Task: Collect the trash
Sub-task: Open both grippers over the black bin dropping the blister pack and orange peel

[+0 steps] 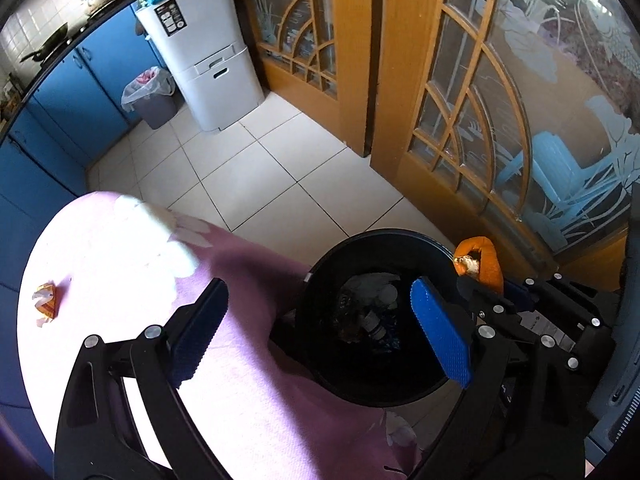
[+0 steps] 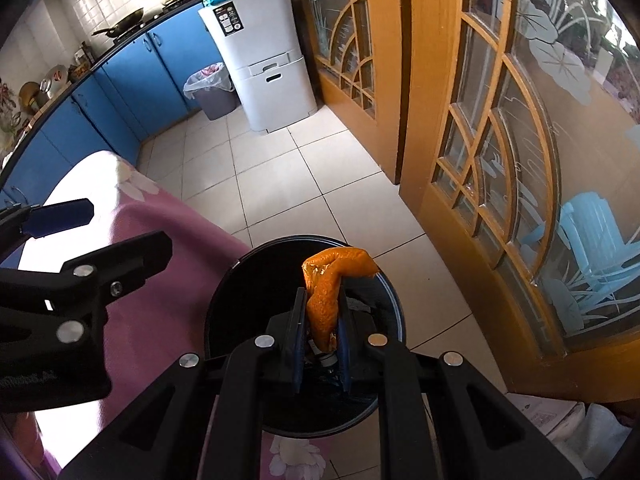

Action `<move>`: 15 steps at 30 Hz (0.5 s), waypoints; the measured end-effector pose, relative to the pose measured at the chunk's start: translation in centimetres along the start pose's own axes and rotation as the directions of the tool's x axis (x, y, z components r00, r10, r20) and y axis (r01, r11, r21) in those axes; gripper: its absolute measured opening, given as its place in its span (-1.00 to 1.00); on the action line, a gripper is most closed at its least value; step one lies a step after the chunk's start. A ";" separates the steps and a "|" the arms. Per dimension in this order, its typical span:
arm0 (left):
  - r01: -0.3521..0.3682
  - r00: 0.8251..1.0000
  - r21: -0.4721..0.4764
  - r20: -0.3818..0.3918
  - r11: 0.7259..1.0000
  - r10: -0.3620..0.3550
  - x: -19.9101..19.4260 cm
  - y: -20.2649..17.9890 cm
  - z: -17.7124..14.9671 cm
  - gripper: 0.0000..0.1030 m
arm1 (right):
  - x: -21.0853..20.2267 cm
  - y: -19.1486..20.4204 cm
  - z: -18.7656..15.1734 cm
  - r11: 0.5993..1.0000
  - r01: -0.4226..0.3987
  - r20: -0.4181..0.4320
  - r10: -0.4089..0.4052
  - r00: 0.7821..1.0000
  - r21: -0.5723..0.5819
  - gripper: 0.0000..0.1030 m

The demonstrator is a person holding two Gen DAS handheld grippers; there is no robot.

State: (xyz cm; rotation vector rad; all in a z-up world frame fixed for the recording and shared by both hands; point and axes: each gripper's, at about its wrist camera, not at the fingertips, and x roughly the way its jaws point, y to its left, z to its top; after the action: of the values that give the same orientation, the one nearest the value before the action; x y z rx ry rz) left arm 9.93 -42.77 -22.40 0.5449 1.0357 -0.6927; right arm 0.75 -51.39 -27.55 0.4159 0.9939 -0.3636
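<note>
A black bin (image 1: 362,240) (image 2: 240,280) stands on the floor against the pink-clothed table (image 1: 248,276) (image 2: 168,240). Crumpled trash and a small bottle (image 1: 372,308) lie inside it. My left gripper (image 1: 320,286) (image 2: 130,226) hangs over the bin's left side, jaws wide open with nothing between them. My right gripper (image 2: 322,304) (image 1: 486,284) is over the bin's right part, shut on a piece of orange peel (image 2: 324,300) (image 1: 484,256) that curls up above the fingertips. A small crumpled orange wrapper (image 1: 46,300) lies on the table at the far left.
A grey bin with a plastic liner (image 1: 150,96) (image 2: 210,92) stands beside a white drawer unit (image 1: 208,60) (image 2: 264,68) and blue kitchen cabinets (image 1: 96,64). Wooden doors with etched glass (image 1: 480,100) (image 2: 500,120) run along the right. Pale tiled floor (image 1: 260,168) lies between.
</note>
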 end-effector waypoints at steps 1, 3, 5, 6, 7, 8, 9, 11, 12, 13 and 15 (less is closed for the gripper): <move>-0.005 1.000 -0.002 0.001 1.000 0.005 -0.1 0.2 -0.1 0.78 | 0.1 0.2 0.0 1.000 -0.002 -0.006 0.002 1.000 -0.001 -0.72; -0.009 1.000 -0.013 0.004 1.000 0.009 -0.5 0.7 -0.3 0.78 | 0.1 0.4 0.0 1.000 -0.008 -0.010 0.008 1.000 -0.007 -0.72; -0.012 1.000 -0.026 0.006 1.000 0.012 -0.8 1.1 -0.6 0.78 | 0.0 0.6 0.1 1.000 0.001 -0.010 -0.001 1.000 -0.010 -0.72; -0.017 1.000 -0.031 0.006 0.999 0.017 -1.0 1.5 -0.7 0.78 | 0.0 0.7 0.1 1.000 0.002 -0.011 -0.002 1.000 -0.011 -0.72; -0.021 1.000 -0.038 0.008 0.999 0.021 -1.3 1.8 -0.9 0.78 | 0.0 0.9 0.1 1.000 -0.006 -0.014 0.006 1.000 -0.015 -0.72; -0.023 1.000 -0.045 0.010 0.999 0.023 -1.5 2.1 -1.1 0.79 | -0.1 1.0 0.1 1.000 -0.007 -0.013 0.006 1.000 -0.020 -0.72; -0.026 1.000 -0.055 0.012 0.998 0.027 -1.7 2.5 -1.3 0.82 | -0.2 1.2 0.1 1.000 0.001 -0.009 -0.001 1.000 -0.022 -0.72; -0.032 0.999 -0.074 0.016 0.997 0.033 -2.3 3.3 -1.7 0.90 | -0.5 1.4 0.1 1.000 0.001 0.000 -0.001 1.000 -0.024 -0.65; -0.037 0.999 -0.087 0.018 0.996 0.039 -2.6 3.8 -2.0 0.93 | -0.6 1.6 0.1 1.000 0.003 0.002 -0.003 1.000 -0.026 -0.19; -0.041 0.999 -0.097 0.018 0.994 0.043 -2.8 4.1 -2.2 0.93 | -0.7 1.6 0.1 1.000 -0.004 0.006 0.004 1.000 -0.029 0.74; -0.040 0.999 -0.116 0.010 0.992 0.042 -3.1 5.1 -2.9 0.93 | -1.2 1.8 0.0 0.999 -0.012 0.024 0.013 1.000 -0.031 0.87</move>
State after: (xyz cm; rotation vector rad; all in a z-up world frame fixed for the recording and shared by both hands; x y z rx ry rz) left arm 10.95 -36.56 -20.37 0.4591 1.0435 -0.5949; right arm 1.06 -49.72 -26.21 0.3884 0.9721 -0.3408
